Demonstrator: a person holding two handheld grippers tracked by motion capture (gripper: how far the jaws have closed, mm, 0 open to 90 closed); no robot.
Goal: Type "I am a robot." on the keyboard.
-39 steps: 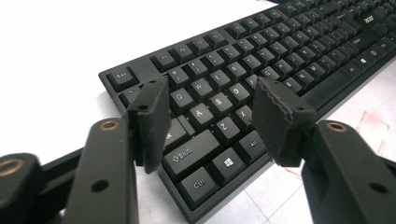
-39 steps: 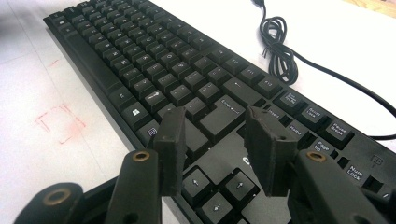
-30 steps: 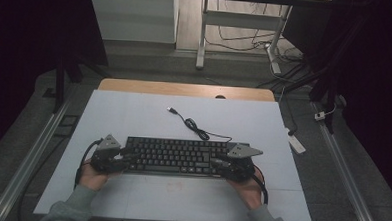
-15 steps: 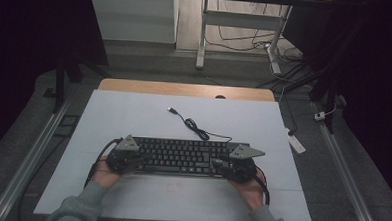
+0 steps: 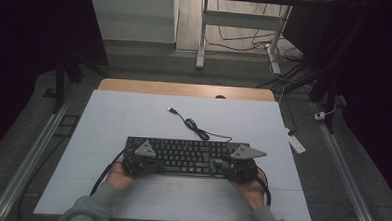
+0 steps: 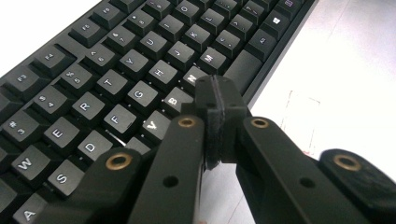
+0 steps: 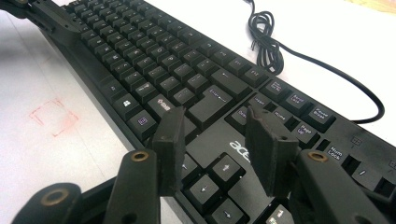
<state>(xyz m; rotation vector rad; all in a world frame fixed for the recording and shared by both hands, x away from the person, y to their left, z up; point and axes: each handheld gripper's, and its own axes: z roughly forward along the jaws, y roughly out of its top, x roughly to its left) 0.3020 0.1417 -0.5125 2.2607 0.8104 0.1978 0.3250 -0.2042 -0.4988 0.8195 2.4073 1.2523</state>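
A black keyboard lies on the white table top, and its black cable curls away behind it to a USB plug. My left gripper is over the keyboard's front left part. In the left gripper view its jaws are shut together with nothing between them, and the tips sit by the B and N keys of the keyboard. My right gripper is over the right part. It stands open above the arrow keys of the keyboard, with nothing between its pads.
A faint red square mark is drawn on the table in front of the keyboard. The coiled cable lies just behind the keys. A white power strip lies on the floor at the right, and metal rails run along both sides.
My left hand has slid to the right along the keyboard's front edge, from its left end inward. The right hand and the keyboard have stayed put.
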